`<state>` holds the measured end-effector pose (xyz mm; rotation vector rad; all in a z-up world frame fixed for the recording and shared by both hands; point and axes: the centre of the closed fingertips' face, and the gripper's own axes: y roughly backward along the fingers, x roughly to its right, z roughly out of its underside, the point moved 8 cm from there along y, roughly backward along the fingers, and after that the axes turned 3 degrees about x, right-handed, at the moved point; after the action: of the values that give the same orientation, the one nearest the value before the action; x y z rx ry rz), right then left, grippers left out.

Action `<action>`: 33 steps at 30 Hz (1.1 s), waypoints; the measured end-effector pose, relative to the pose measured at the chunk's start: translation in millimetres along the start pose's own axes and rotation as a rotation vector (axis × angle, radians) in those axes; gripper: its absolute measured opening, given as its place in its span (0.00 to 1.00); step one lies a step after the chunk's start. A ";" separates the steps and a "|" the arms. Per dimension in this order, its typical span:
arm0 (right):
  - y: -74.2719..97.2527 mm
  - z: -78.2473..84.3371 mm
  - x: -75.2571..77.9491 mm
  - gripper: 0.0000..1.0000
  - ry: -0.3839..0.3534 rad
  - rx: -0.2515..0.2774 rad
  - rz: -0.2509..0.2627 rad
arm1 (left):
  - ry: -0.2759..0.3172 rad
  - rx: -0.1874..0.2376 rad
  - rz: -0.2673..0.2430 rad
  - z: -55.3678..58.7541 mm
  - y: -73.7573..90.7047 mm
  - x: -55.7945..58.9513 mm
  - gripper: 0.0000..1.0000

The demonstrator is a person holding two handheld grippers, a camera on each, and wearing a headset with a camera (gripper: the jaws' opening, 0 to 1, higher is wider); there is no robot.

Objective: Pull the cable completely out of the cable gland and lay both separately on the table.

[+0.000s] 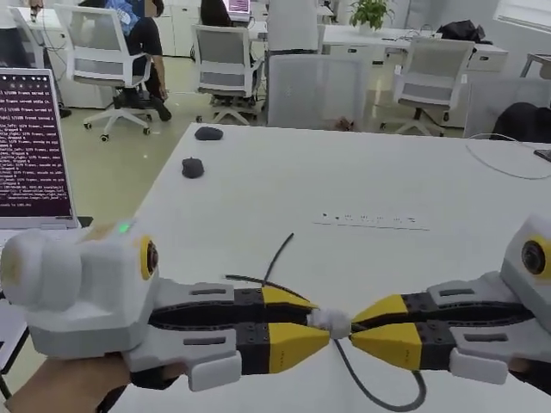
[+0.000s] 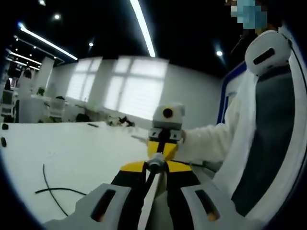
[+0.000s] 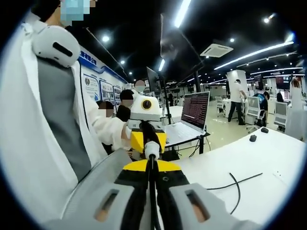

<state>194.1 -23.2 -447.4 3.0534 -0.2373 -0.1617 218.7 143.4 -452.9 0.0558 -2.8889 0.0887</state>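
L gripper was clamped on the small white plastic cable gland. R gripper sat tip-to-tip w/ it, jaws pinched on the thin black cable right where it ran into the gland, both held just above the white table. Rest of the cable lay on the table, one stretch behind the L jaws, another looped under the R gripper.

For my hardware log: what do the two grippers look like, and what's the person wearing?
Left gripper and right gripper: white housings, grey-and-black bodies, yellow wedge-shaped tongs. The person wears white sleeves.
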 end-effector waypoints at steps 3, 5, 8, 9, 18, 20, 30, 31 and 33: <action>0.4 -4.0 -0.8 0.03 -0.006 0.026 -0.003 | 0.000 0.029 0.003 1.2 -2.5 0.9 0.30; 0.6 -7.5 0.1 0.03 -0.003 0.053 0.004 | -0.007 0.027 0.010 3.9 -7.4 2.4 0.39; 0.4 -7.8 0.1 0.03 -0.006 0.055 -0.003 | -0.025 0.022 0.009 5.1 -14.6 3.0 0.35; 0.1 -7.3 -0.5 0.03 -0.004 0.054 -0.005 | -0.020 0.032 0.012 4.6 -17.6 2.8 0.32; 0.9 -6.0 -1.3 0.03 -0.007 0.061 -0.010 | -0.030 0.033 0.037 6.9 -21.7 0.4 0.20; 1.4 -6.0 0.3 0.03 -0.007 0.065 -0.003 | -0.038 0.032 0.036 6.1 -23.2 1.6 0.17; -1.8 -0.1 3.6 0.03 0.008 0.050 -0.011 | -0.029 0.020 0.027 9.2 -20.1 1.2 0.15; -2.2 1.0 3.8 0.03 0.011 0.047 -0.011 | -0.028 0.017 0.024 10.5 -19.1 -0.1 0.15; -2.5 2.7 3.7 0.03 0.016 0.039 -0.013 | -0.029 0.012 0.020 12.7 -17.4 -1.3 0.15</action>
<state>197.8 -21.6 -450.6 3.0939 -0.2218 -0.1350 217.6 125.3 -464.5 0.0308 -2.9186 0.1102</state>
